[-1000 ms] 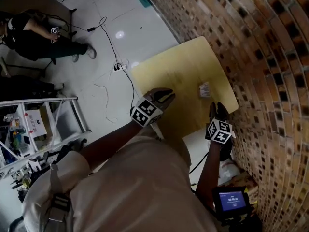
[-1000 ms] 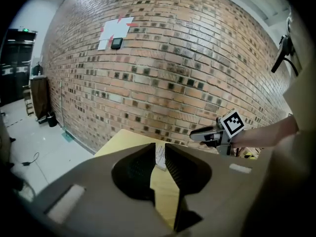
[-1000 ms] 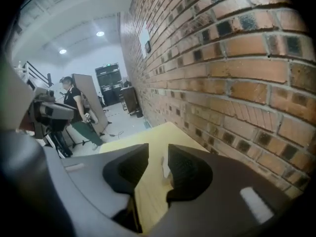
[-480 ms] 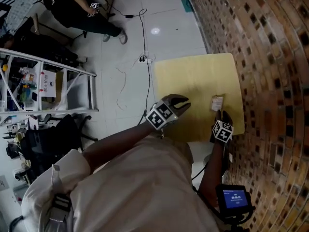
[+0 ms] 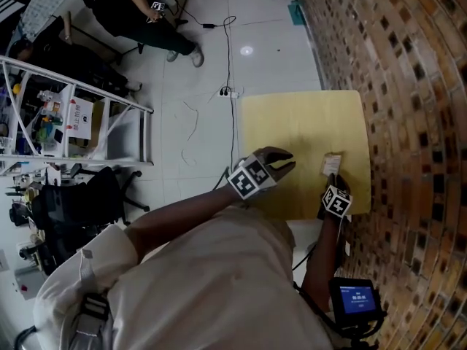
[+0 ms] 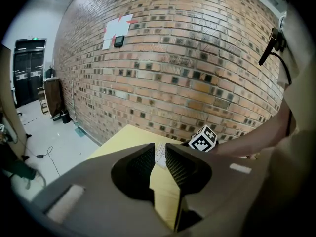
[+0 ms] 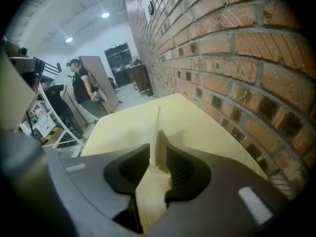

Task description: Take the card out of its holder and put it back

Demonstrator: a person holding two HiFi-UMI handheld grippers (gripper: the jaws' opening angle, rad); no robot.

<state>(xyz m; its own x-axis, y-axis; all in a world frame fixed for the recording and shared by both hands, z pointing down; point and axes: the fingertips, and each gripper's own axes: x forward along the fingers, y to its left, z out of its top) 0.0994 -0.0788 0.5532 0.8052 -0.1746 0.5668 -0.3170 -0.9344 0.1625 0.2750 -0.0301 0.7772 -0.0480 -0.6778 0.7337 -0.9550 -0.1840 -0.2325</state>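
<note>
Your right gripper (image 7: 157, 158) is low over the yellow table (image 5: 306, 122), at the near corner next to the brick wall (image 5: 408, 86). Its jaws have just been closing. The wooden holder (image 7: 161, 152) sits between them, and the card (image 7: 157, 125) stands upright in it, edge-on to that gripper's camera. The pads seem to be pressing on the holder from both sides, but the view along the jaws is tight, so contact on the card's side is likely rather than certain. The holder's base rests on the tabletop, and the card is not out of it yet.

Your left gripper (image 5: 289, 165) hangs over the near edge of the table, well apart from the holder. Its jaws are parted and there is nothing in them. Through the gap, its camera shows bare tabletop and the card farther off, with the right gripper's marker cube (image 6: 203, 138) just beside the card.

Away from the table, a person (image 5: 139, 9) sits across the pale floor. A metal rack (image 5: 80, 122) stands to your left, and a cable (image 5: 230, 57) trails across the tiles.
</note>
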